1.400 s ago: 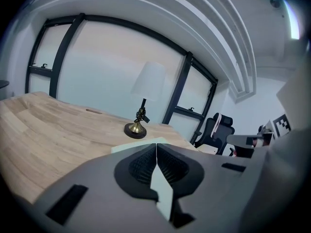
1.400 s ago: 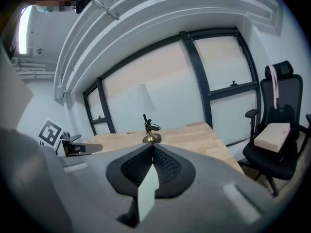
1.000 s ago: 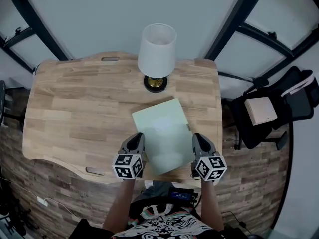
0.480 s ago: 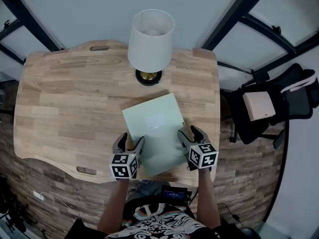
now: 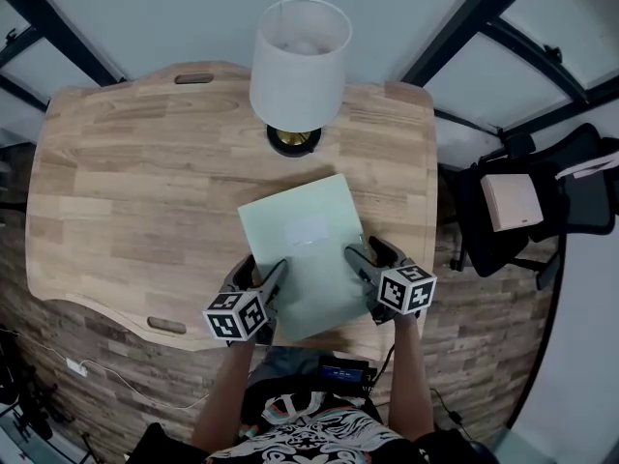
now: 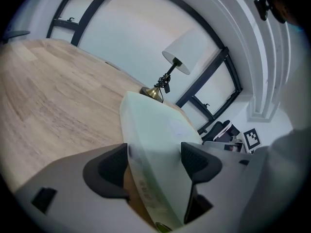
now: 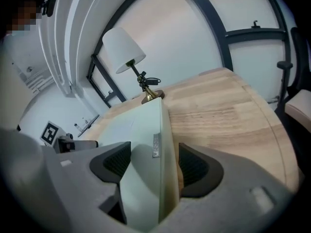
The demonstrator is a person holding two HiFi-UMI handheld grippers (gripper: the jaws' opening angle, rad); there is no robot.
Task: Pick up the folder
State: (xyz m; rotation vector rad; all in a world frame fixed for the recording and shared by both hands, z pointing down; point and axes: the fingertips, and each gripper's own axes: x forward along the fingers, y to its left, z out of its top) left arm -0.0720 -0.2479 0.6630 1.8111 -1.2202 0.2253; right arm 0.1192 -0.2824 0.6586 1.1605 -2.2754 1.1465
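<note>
At the near table edge, two bare forearms (image 5: 227, 385) reach in from below, each ending in a gripper with a marker cube (image 5: 235, 315) on top

Left gripper (image 5: 261, 274): sits over the near left corner of the folder (image 5: 305, 249). Jaws opening, pads wide apart, with the folder's left edge running up between them. The left-hand pad seems to brush that edge, but the steep angle leaves this unsure; no firm pinch shows

Right gripper (image 5: 372, 254): sits at the folder's near right side, pointing away and down. Jaws opening as well, with dark pads on either side of the folder's right edge and a gap on both sides. A small grey label strip (image 7: 156, 144) lies on the cover just past the pads

Folder: pale green, thin, lying on the wooden table (image 5: 126, 191), turned slightly askew. Its near end is at the table's front edge between the two grippers

Beyond the folder: a lamp (image 5: 300, 61) with a white shade stands on a round brass base (image 5: 290, 141), near the table's far edge and just past the folder's far corner

Off to the right, well apart from the table: a black chair (image 5: 522, 211) holding a pale flat box (image 5: 511, 201), on a wood-pattern floor (image 5: 484, 327)
</note>
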